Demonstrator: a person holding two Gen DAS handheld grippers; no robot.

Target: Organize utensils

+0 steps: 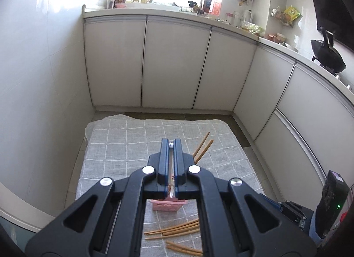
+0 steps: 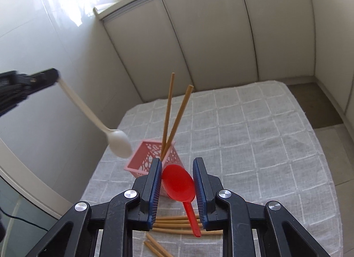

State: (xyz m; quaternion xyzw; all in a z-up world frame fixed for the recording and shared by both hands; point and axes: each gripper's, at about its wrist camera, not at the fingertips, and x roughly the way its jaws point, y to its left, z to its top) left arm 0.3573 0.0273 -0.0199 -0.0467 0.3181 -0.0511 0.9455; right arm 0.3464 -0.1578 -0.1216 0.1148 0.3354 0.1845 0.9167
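A pink perforated basket (image 2: 147, 157) stands on the grey checked cloth with two chopsticks (image 2: 177, 115) leaning upright in it. My left gripper (image 1: 170, 145) is shut on the handle of a white plastic spoon (image 2: 118, 140), held above the basket with its bowl hanging down near the rim; the basket also shows below the fingers in the left wrist view (image 1: 168, 205). My right gripper (image 2: 177, 164) is open around a red spoon (image 2: 180, 184), whose bowl lies between the fingers just in front of the basket. Several loose chopsticks (image 2: 177, 223) lie on the cloth under it.
The cloth-covered table (image 2: 254, 146) sits in a kitchen corner, with white cabinet doors (image 1: 174, 62) behind and a tiled wall (image 1: 39, 80) to the left. A wok (image 1: 327, 56) sits on the counter at right. More chopsticks (image 1: 177, 230) lie near the table's front.
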